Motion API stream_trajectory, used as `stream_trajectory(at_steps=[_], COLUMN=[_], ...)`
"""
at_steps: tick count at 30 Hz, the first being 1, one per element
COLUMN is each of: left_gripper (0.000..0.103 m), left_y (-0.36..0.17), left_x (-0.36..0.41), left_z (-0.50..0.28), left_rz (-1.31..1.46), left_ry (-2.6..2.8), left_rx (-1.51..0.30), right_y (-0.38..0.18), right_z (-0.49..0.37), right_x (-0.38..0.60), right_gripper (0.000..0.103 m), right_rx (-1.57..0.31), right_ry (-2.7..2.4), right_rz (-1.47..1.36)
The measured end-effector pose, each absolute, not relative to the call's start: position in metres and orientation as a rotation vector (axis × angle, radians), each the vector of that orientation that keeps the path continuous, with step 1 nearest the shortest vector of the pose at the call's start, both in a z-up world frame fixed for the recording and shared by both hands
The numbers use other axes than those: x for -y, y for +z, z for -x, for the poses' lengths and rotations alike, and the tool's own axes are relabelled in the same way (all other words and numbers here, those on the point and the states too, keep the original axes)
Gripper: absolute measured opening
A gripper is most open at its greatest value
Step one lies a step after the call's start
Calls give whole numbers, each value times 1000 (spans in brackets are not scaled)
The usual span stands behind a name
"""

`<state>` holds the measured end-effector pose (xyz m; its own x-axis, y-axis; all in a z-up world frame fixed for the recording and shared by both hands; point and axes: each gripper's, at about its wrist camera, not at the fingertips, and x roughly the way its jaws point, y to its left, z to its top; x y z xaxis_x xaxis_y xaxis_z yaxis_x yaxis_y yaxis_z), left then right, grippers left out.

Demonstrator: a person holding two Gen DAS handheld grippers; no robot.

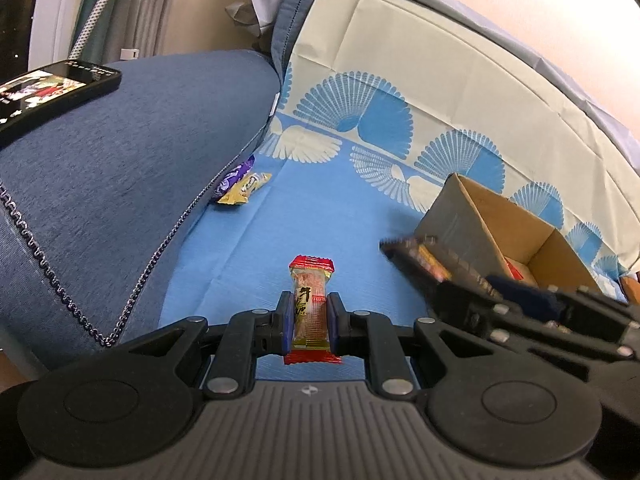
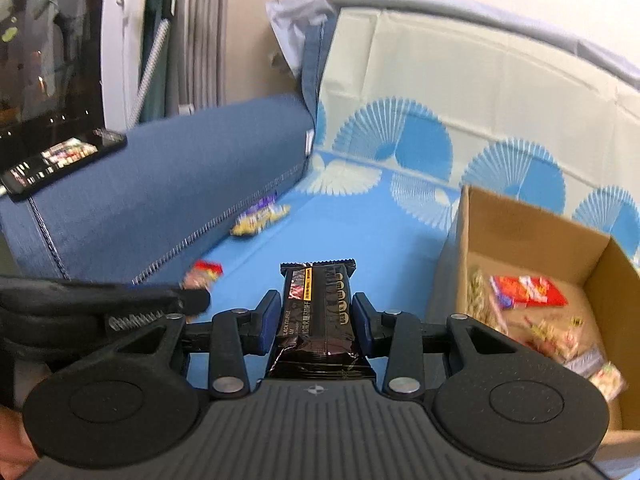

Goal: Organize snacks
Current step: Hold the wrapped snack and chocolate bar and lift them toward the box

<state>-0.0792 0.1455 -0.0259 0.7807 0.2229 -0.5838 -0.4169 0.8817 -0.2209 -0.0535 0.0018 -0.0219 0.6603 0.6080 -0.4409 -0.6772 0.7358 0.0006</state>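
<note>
Bright, even — edges perhaps motion-blurred

A blue cloth (image 1: 320, 216) with a border of white and blue fan shapes covers the seat of a sofa and runs up its back, where it turns cream. On the cloth, tucked against the foot of the blue sofa arm (image 1: 132, 168), lie a yellow snack packet (image 1: 244, 190) and a purple packet (image 1: 234, 178), touching each other. An open cardboard box (image 2: 520, 248) stands on the cloth at the right. A black phone (image 1: 52, 90), screen lit, lies on top of the arm.

Black hand-held gripper (image 1: 310, 312), blue pads (image 1: 285, 322), silver screws, ribbed grey body
</note>
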Motion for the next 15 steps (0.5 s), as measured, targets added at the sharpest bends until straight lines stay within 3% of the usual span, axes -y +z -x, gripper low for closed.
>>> stream_trajectory(at_steps=[15], left_gripper=[18], left_y=[10], left_x=[-122], left_z=[38], left_rz=[346], left_ry=[336], left_rx=[-531], right_y=[1], right_z=[21], right_x=[37], right_gripper=[41], right_rx=[-379], right_ry=[578], right_rz=[-12])
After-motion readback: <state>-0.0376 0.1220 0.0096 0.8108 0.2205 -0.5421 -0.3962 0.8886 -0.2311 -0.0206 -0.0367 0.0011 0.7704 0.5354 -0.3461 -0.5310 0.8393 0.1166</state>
